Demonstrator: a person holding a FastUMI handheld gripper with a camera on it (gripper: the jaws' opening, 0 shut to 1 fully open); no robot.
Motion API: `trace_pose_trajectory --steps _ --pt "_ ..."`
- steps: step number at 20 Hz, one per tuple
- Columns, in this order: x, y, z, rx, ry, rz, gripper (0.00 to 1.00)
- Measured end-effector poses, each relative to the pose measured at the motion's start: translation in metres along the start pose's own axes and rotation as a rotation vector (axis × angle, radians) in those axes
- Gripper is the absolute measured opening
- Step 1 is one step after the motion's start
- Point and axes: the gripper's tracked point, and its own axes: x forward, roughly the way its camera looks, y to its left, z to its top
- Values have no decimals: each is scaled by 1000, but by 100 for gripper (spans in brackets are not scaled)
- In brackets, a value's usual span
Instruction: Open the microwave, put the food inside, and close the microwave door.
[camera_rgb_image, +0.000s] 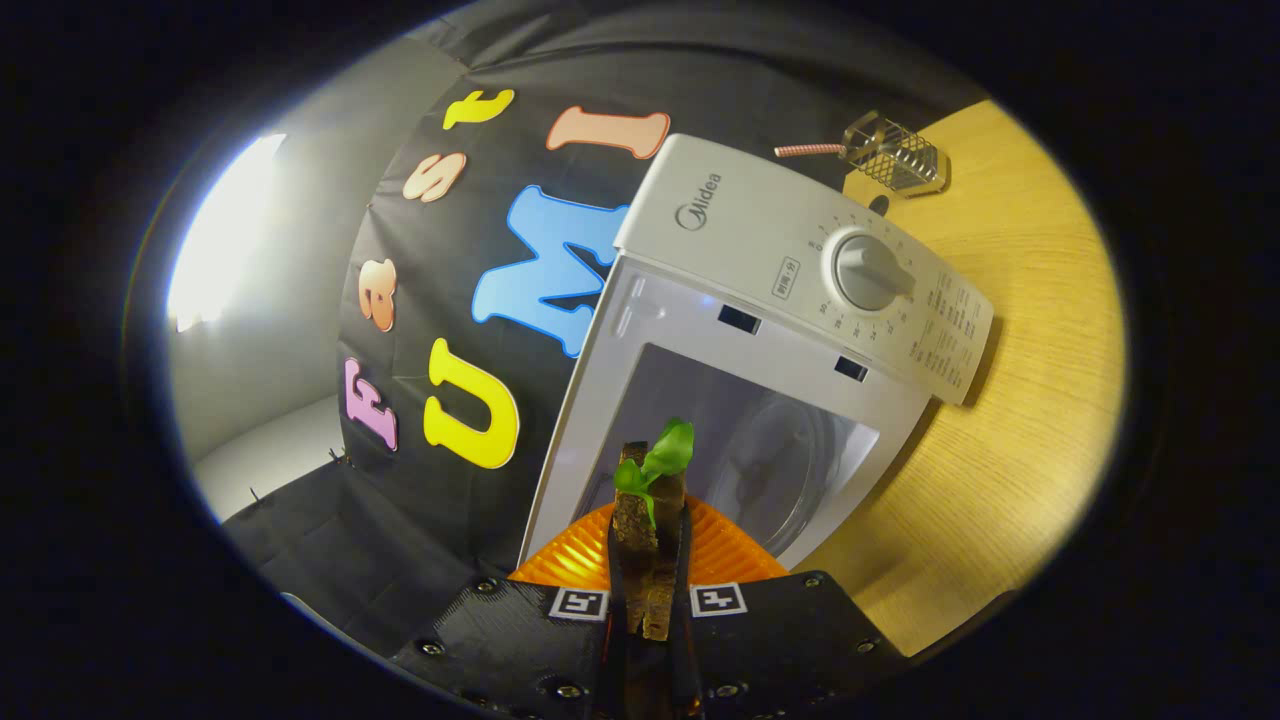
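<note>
Food sits clamped between my gripper's two fingers, which press on it from either side: a brown, crumbly slab standing upright, with a small green leaf sticking out of its top. Just behind it I see a ribbed orange plate, fanning out on both sides of the slab; I cannot tell whether the food rests on the plate or only stands in front of it.

Just beyond the food I see the microwave, white and lying tilted in my view. Its cavity is open toward me, and the food and plate are at its mouth, near the front edge. Inside I can make out a round glass turntable on the floor of the cavity. Two dark latch slots show on the frame beside the opening. The control panel carries one big grey dial with a ring of markings around it.

The microwave stands on a light wooden table. Far across the table, well apart from the microwave, is a small wire rack with a striped, pinkish handle pointing left.
</note>
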Motion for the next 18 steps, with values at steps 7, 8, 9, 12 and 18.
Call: trace_pose_trajectory --steps 7,8,9,12,18 --pt "50 -29 1 93 -82 -99 15" --pt "57 -35 1 105 -98 -114 15" --pt "62 -39 1 124 -112 -126 15" --pt "81 -53 -7 133 -138 -179 15" --pt "96 -72 -13 76 -187 -262 22"
